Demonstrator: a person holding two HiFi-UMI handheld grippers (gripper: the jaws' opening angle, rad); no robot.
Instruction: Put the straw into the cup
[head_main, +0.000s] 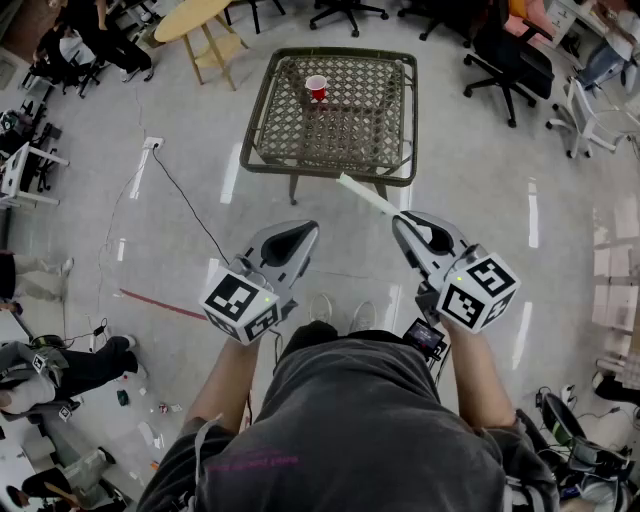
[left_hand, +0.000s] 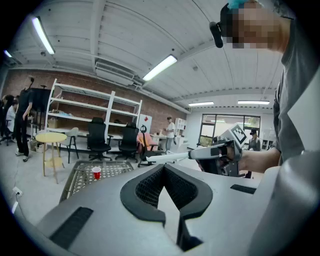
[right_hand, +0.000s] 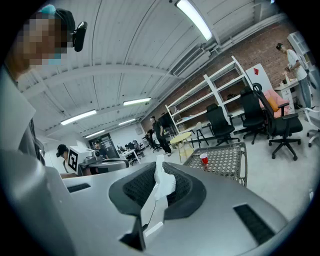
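Note:
A red cup (head_main: 316, 88) stands upright near the far edge of a square lattice-top table (head_main: 262, 100) ahead of me. My right gripper (head_main: 398, 218) is shut on a white straw (head_main: 368, 197), which sticks forward and to the left toward the table's near edge, well short of the cup. In the right gripper view the straw (right_hand: 164, 182) rises between the dark pads, with the cup (right_hand: 203, 159) far off. My left gripper (head_main: 309, 230) hangs level beside it, shut with nothing in it. The left gripper view shows the straw (left_hand: 172, 157) and the cup (left_hand: 96, 173).
A round yellow wooden table (head_main: 195, 20) stands at the far left, and black office chairs (head_main: 510, 55) at the far right. A black cable (head_main: 185, 200) crosses the shiny floor left of the lattice table. People sit and stand round the room's edges.

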